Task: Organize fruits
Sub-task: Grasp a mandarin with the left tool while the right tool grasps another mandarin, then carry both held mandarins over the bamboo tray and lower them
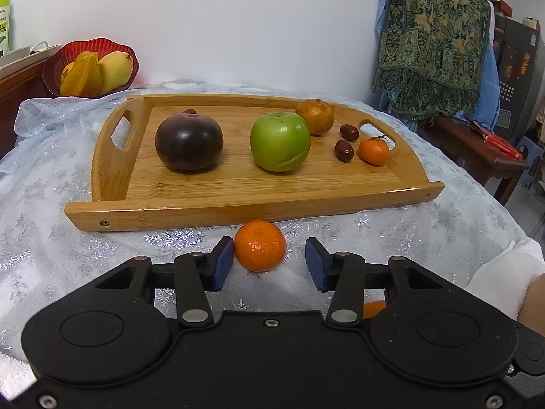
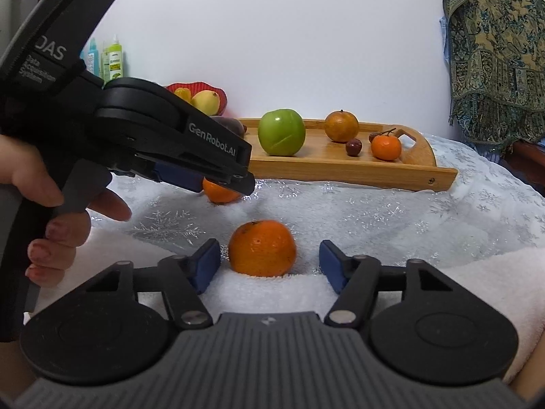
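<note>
A wooden tray (image 1: 238, 211) on the white cloth holds a dark round fruit (image 1: 189, 143), a green apple (image 1: 280, 141), a brownish orange fruit (image 1: 315, 116), two red dates (image 1: 344, 150) and a small mandarin (image 1: 373, 151). In front of the tray lies a mandarin (image 1: 260, 250) between the blue pads of my left gripper (image 1: 269, 262). The left pad is at its skin and the right pad stands apart. Nearer, a second mandarin (image 2: 261, 248) lies on a white towel between the pads of my right gripper (image 2: 269, 266), with gaps on both sides. The left gripper (image 2: 224, 184) hides most of its mandarin (image 2: 219, 194).
A red bowl (image 1: 90, 68) of yellow fruit stands at the back left beside bottles (image 2: 112, 58). A patterned cloth (image 1: 432, 41) hangs at the right over a wooden bench (image 1: 477, 150) with a red book. A hand (image 2: 61, 225) holds the left gripper's handle.
</note>
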A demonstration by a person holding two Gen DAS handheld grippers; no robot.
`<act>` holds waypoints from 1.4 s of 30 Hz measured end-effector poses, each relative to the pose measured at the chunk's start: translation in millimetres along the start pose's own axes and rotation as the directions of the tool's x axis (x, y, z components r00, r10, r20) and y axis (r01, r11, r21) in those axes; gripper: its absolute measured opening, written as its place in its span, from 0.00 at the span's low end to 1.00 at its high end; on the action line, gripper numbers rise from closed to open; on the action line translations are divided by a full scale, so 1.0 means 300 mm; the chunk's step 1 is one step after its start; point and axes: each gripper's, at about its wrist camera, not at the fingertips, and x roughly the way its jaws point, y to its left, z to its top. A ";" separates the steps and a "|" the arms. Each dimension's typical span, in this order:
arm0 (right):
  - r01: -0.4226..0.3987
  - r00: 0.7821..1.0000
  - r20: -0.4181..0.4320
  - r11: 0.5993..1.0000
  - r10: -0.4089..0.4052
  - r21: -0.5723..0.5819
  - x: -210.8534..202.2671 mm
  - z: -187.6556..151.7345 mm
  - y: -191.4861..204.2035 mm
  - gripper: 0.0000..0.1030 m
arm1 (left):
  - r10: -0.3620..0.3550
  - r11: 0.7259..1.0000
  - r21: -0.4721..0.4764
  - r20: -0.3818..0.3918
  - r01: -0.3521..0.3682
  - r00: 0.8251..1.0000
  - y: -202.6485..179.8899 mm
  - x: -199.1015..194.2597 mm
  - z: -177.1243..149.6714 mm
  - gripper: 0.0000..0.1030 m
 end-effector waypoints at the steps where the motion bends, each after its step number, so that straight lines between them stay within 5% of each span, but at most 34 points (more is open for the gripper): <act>1: -0.003 1.000 0.001 1.000 0.003 0.001 -0.001 0.001 0.000 0.56 | 0.001 1.000 -0.001 0.000 -0.001 1.000 0.000 0.000 0.000 0.42; 9: -0.020 1.000 0.002 1.000 0.020 0.016 -0.001 0.005 -0.004 0.45 | 0.013 1.000 -0.003 0.010 -0.013 1.000 0.005 -0.006 0.000 0.29; 42: 0.027 0.998 0.048 0.999 -0.029 0.047 0.002 0.072 -0.061 0.43 | 0.041 0.995 0.085 0.076 -0.047 0.996 -0.060 -0.022 0.000 0.31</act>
